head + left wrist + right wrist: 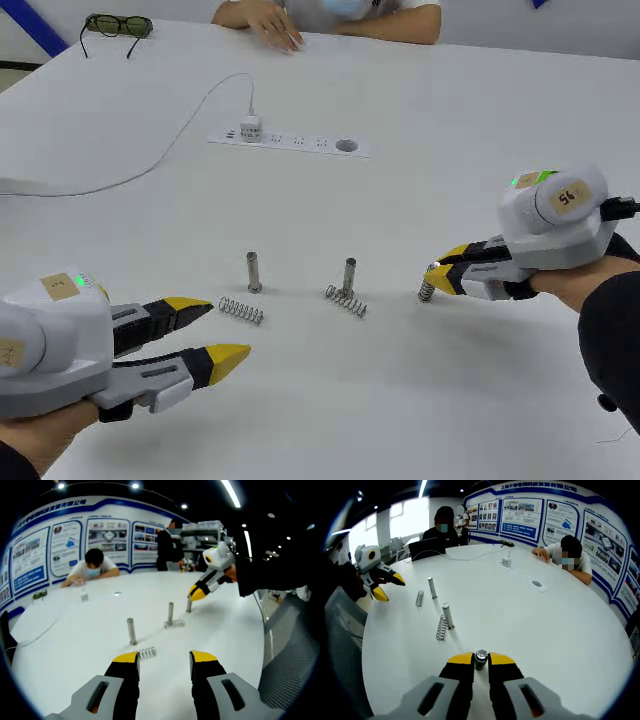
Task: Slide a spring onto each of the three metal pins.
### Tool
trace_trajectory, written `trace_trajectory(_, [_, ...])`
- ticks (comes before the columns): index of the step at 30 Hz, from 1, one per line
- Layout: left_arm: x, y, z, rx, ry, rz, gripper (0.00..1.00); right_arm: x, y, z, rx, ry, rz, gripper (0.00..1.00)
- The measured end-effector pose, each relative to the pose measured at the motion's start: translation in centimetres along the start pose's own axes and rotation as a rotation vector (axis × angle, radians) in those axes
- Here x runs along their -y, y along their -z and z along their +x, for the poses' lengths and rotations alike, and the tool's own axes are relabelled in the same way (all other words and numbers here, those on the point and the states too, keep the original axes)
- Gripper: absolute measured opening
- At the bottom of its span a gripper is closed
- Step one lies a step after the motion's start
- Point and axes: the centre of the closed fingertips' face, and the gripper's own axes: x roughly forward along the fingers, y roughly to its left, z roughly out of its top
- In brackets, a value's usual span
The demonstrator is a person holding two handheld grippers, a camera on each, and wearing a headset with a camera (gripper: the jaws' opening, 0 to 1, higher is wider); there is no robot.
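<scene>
Right gripper (443, 271): jaws closed on the top of the end pin (480, 655), fitted spring (426, 291) around it. Left gripper (225, 327): jaws wide apart, empty, just beside a loose spring (241, 311) on the bench (400, 200)

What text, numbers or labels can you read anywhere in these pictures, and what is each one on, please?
"56": handwritten on the tan label on the right gripper.
Blurred, unreadable: the sticker on the left gripper.
Too small to read: print on the wall posters.
</scene>
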Motion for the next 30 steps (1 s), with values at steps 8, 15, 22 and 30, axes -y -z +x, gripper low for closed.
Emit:
trace_trajectory(8, [0.0,0.0,0.1,0.003,0.004,0.0,0.41,0.1,0.2,-0.1,-0.002,0.01,-0.001,0.15])
trace_trajectory(15, [0.3,-0.2,0.4,0.005,0.014,0.005,0.41,0.0,0.7,-0.6,0.0,0.022,0.011,0.16])
trace_trajectory(22, [0.3,-0.5,0.4,0.012,0.02,0.011,0.41,-0.6,1.4,-1.5,0.0,0.034,0.026,0.16])
trace_trajectory(30, [0.5,-0.6,0.6,0.009,0.028,0.019,0.4,-2.4,2.2,-1.8,-0.003,0.02,0.039,0.16])
